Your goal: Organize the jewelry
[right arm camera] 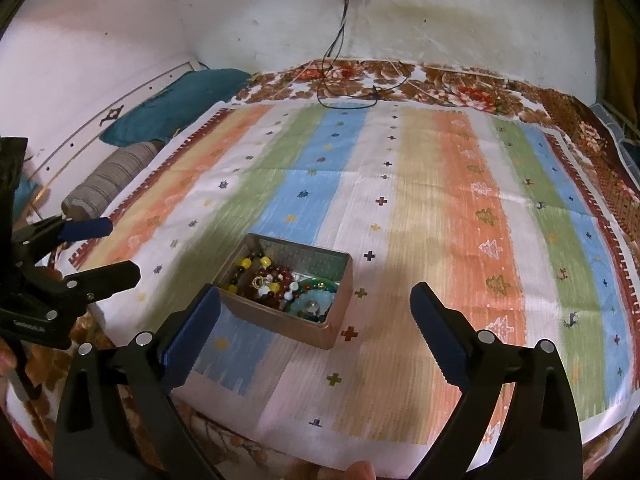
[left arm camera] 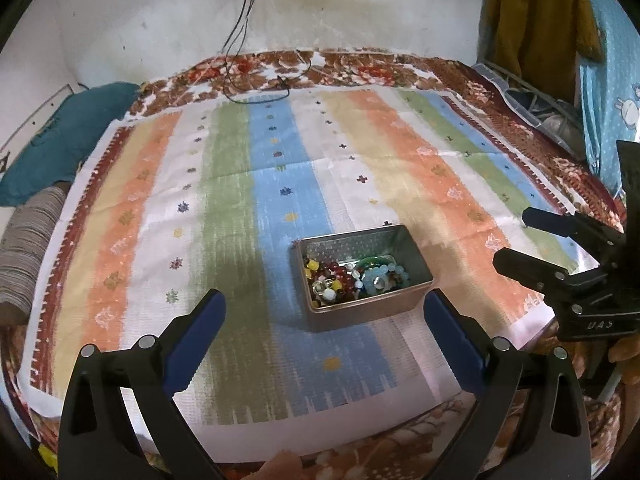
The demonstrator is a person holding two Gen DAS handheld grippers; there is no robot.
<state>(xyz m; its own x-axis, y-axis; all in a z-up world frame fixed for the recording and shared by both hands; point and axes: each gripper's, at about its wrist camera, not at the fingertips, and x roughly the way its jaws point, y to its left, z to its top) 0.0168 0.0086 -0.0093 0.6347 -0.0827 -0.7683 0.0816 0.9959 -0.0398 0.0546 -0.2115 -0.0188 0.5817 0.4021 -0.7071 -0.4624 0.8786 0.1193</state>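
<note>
An open metal tin [left arm camera: 360,317] [right arm camera: 280,330] stands on the striped cloth [left arm camera: 240,200] [right arm camera: 440,200]. Inside it lies a pile of beaded bracelets [left arm camera: 352,280] [right arm camera: 288,284] in red, yellow, pale blue and green. My left gripper [left arm camera: 324,300] [right arm camera: 120,248] is open, empty, and hovers just short of the tin's near wall. My right gripper [right arm camera: 315,291] [left arm camera: 514,238] is also open and empty, to the right of the tin, and its left finger overlaps the tin's near corner in its own view. Neither gripper touches the tin or the beads.
The cloth covers a bed with a floral blanket [left arm camera: 360,66]. A teal pillow [left arm camera: 80,120] [right arm camera: 180,104] and a grey striped bolster [left arm camera: 28,248] [right arm camera: 108,184] lie at the left. Black cables [left arm camera: 256,88] [right arm camera: 352,96] trail from a wall socket. Clothes [left arm camera: 540,20] hang at the right.
</note>
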